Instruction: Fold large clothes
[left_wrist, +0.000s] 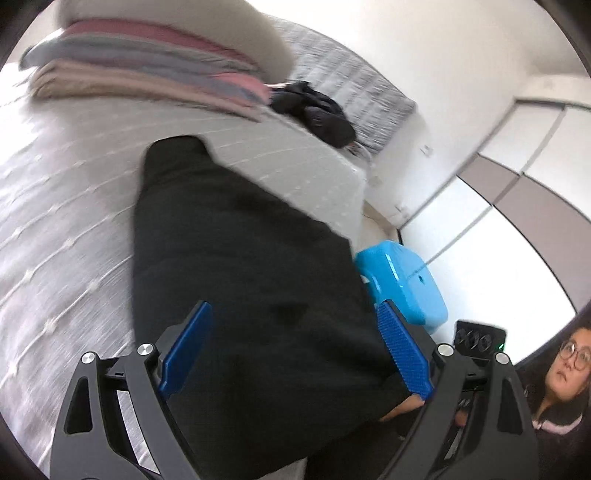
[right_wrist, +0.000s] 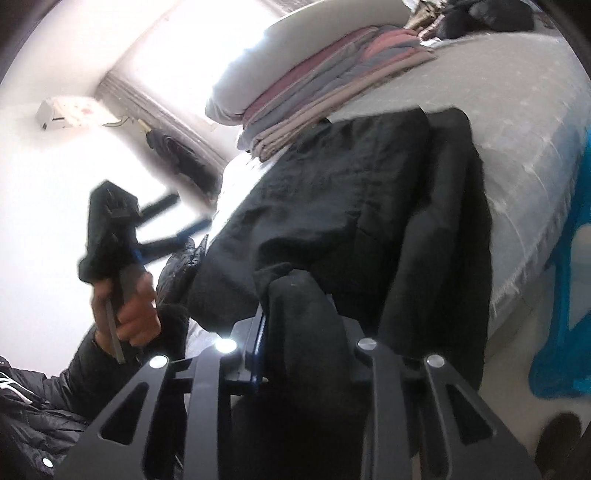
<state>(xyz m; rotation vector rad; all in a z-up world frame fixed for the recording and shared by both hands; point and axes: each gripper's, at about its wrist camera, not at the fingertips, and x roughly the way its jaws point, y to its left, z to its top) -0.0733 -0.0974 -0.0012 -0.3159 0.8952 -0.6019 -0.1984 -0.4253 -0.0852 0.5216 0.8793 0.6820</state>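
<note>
A large black garment (left_wrist: 236, 258) lies on the grey bed (left_wrist: 62, 206) and hangs over its near edge. My left gripper (left_wrist: 295, 343) is open above it, blue pads (left_wrist: 188, 347) wide apart, holding nothing. In the right wrist view the same black garment (right_wrist: 354, 199) drapes across the bed (right_wrist: 524, 122). My right gripper (right_wrist: 295, 317) is shut on a bunched fold of this garment at the bed's edge. The left gripper (right_wrist: 177, 225) shows there too, open, held up in a hand at the left.
A stack of folded pink, grey and beige clothes (left_wrist: 147, 74) under a white pillow (right_wrist: 325, 40) sits at the bed's far side. Another dark garment (left_wrist: 314, 110) lies further back. A blue plastic stool (left_wrist: 402, 280) stands beside the bed. A person (left_wrist: 565, 373) watches at right.
</note>
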